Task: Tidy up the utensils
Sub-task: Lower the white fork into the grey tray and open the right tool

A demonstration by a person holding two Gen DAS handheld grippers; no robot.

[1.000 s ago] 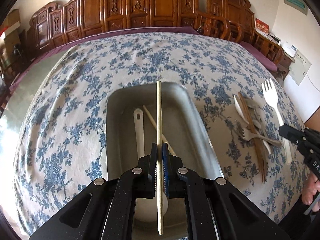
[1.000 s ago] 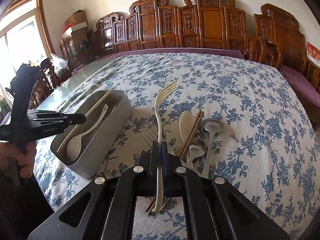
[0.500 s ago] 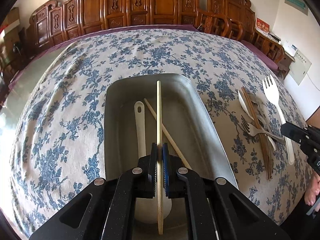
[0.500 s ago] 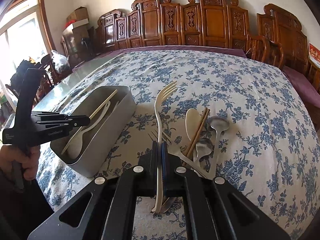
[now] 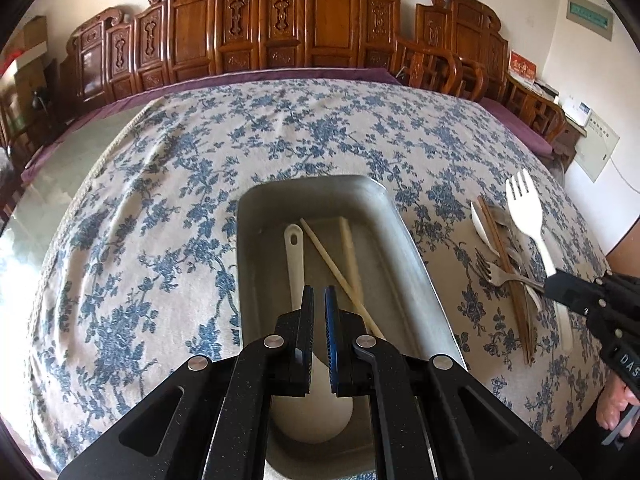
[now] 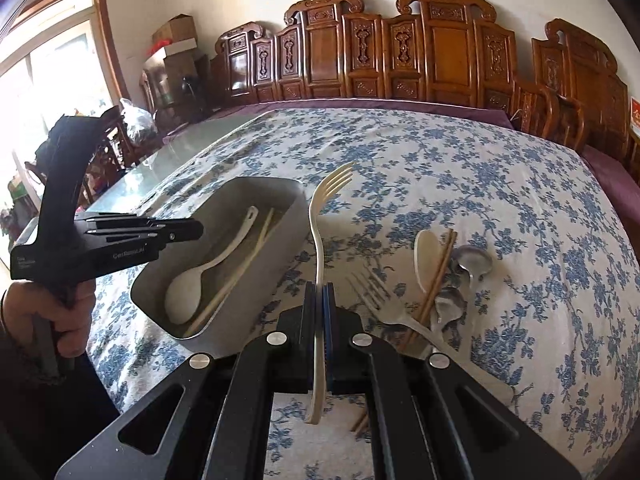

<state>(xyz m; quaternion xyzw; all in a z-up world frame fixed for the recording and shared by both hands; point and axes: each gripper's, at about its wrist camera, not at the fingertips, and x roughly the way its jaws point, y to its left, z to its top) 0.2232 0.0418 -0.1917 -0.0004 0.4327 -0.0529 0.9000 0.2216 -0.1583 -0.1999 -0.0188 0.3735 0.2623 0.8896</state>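
A grey metal tray (image 5: 404, 236) (image 6: 280, 240) sits on the flowered tablecloth. In it lie a white spoon (image 5: 295, 256) (image 6: 200, 276) and two pale chopsticks (image 5: 349, 252) (image 6: 256, 244). My left gripper (image 5: 319, 294) hovers over the tray's near end, jaws slightly apart and empty; it also shows in the right wrist view (image 6: 188, 230). My right gripper (image 6: 319, 290) is shut on a cream plastic fork (image 6: 318, 232) (image 5: 524, 208), held above the cloth right of the tray.
A pile of utensils lies right of the tray: a metal fork (image 6: 384, 304), brown chopsticks (image 6: 438, 268), a cream spoon (image 6: 425, 254), metal spoons (image 6: 474, 260). Carved wooden chairs (image 6: 400, 48) line the table's far edge.
My left gripper has opened and let go of the pale chopstick, which now lies in the tray beside the other. My right gripper has carried the cream fork closer to the tray.
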